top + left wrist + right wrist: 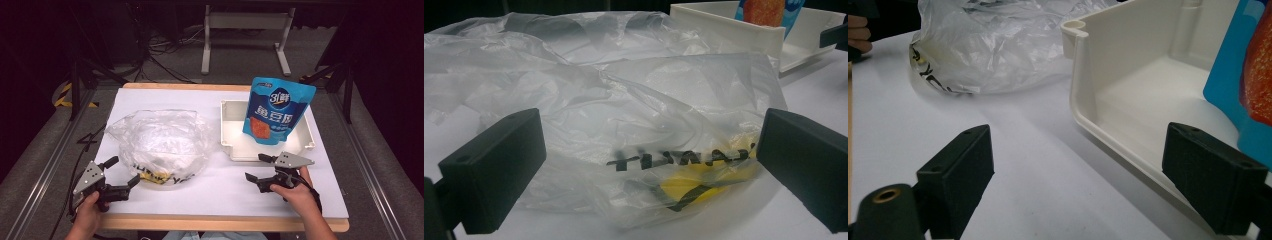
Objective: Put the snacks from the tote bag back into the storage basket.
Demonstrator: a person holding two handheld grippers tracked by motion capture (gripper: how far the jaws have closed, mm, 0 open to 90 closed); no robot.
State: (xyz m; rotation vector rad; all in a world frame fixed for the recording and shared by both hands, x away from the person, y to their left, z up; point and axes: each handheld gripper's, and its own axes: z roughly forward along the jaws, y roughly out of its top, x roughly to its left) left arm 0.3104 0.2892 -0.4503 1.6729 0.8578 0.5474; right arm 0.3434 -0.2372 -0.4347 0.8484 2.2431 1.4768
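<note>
A crumpled clear plastic bag (160, 145) with black and yellow print lies on the white table's left half; it also spreads across the left gripper view (634, 115) and shows far off in the right gripper view (993, 45). A blue snack pouch (277, 110) stands upright in a white tray (235, 147), whose near wall (1083, 100) and the pouch's edge (1243, 90) show in the right gripper view. My left gripper (122, 171) is open just left of the bag's front edge. My right gripper (257, 167) is open in front of the tray's near corner.
The white sheet (220, 192) covers a wooden table whose front edge (220, 224) runs along the bottom. A metal desk frame (245, 35) and cables stand on the floor beyond the far edge. Dark rails flank both sides.
</note>
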